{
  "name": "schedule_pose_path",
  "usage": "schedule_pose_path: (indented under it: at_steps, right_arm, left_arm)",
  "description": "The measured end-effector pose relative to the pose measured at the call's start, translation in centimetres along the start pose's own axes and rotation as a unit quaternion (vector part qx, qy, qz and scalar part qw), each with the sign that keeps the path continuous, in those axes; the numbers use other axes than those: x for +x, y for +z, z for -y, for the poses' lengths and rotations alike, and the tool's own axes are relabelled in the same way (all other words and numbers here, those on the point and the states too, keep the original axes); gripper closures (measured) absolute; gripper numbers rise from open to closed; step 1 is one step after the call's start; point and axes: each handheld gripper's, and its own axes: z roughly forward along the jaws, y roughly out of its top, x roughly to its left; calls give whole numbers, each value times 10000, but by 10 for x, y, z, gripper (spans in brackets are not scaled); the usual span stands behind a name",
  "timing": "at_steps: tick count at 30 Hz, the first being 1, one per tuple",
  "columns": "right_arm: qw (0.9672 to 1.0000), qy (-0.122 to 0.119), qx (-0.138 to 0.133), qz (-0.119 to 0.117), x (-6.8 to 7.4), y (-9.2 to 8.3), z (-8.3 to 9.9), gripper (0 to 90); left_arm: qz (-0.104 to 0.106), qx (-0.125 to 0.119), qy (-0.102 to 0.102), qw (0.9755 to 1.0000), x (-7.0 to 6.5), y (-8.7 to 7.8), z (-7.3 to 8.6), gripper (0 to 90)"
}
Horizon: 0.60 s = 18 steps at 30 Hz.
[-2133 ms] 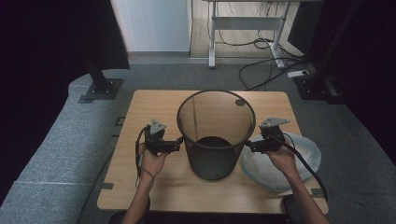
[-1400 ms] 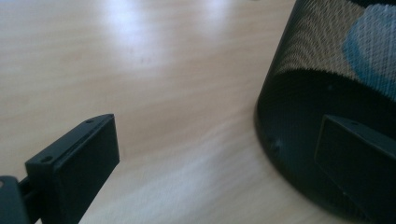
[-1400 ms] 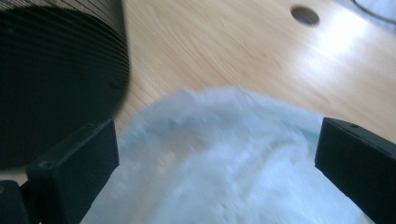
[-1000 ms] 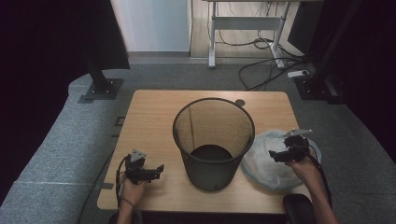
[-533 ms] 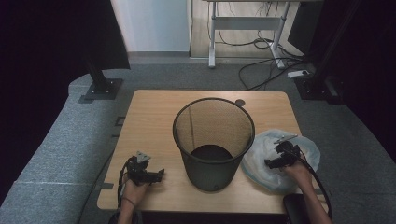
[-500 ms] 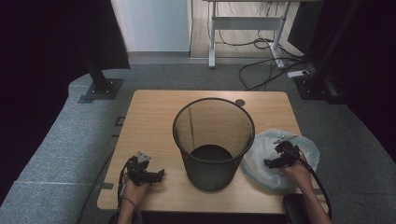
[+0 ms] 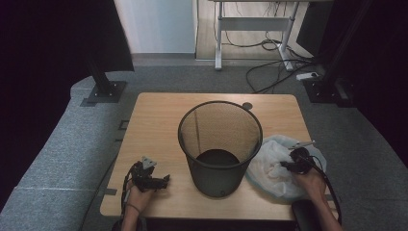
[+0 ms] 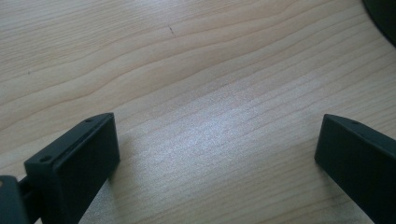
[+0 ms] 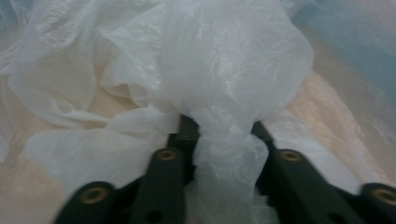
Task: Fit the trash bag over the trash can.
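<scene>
In the high view, a black mesh waste bin [image 7: 220, 147] stands upright near the middle of the wooden table [image 7: 159, 115], with nothing lining it. A crumpled white plastic bag [image 7: 274, 166] lies on the table just to the right of the bin, touching its side or nearly so. The right gripper [image 7: 292, 165] is down on the bag's top, the forearm coming in from the bottom right with the hand low over the plastic. The left gripper [image 7: 161, 180] rests low over bare table to the left of the bin, apart from it, wrist bent slightly inward so the jaws point toward the bin. Judging by this, the work of lining the bin has just begun: the bag is taken hold of but not lifted, opened or put over the rim.

In the left gripper view, the two black jaws stand wide apart over bare wood grain, grasping nothing; a dark curved edge of the bin [image 8: 384, 18] sits at the top right corner.

In the right gripper view, the jaws are clenched on a bunched fold of the thin plastic bag [image 9: 224, 84], which billows up beyond them, with pale table showing through and around it.
</scene>
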Motion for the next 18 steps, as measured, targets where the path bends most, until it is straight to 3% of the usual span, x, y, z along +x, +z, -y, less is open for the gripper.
schedule_pose_path:
  at_steps: [3,8,18]
  right_arm:
    - [9999,-141,25,64,3,-1,0,810]
    - [9999,10,-105,-113,2,-8,2,820]
    - [9974,-86,-658,-267,3,-54,-8,819]
  left_arm:
    - [2,-5,4,10000,0,0,0,0]
    - [2,-11,5,10000,0,0,0,0]
    - [4,-22,2,10000,0,0,0,0]
